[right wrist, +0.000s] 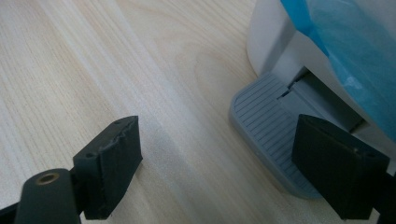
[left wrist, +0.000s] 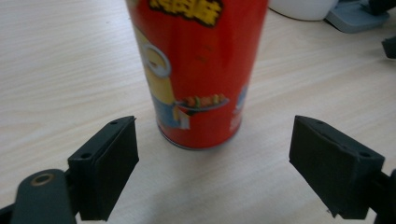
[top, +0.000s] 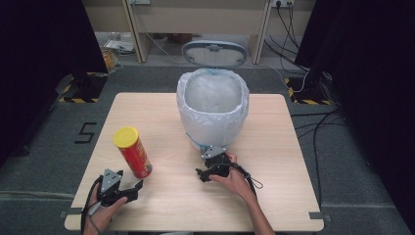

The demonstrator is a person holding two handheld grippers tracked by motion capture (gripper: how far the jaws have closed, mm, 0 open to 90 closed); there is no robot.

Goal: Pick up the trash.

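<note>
We see a white pedal bin (top: 213, 110), bag-lined, at table (top: 274, 161) centre; near left stands a red crisp tube (top: 133, 152), cartoon-printed, lettering unreadable. Left gripper (top: 128, 190) gapes just before it, untouching; right gripper (top: 208, 172) spreads over the grey pedal (right wrist: 266, 126).

The high view looks down over my table (top: 274, 196). My left gripper view sits close to the can (left wrist: 198, 70); my right gripper view faces the bin's pedal (right wrist: 268, 126), also visible from above.
</note>
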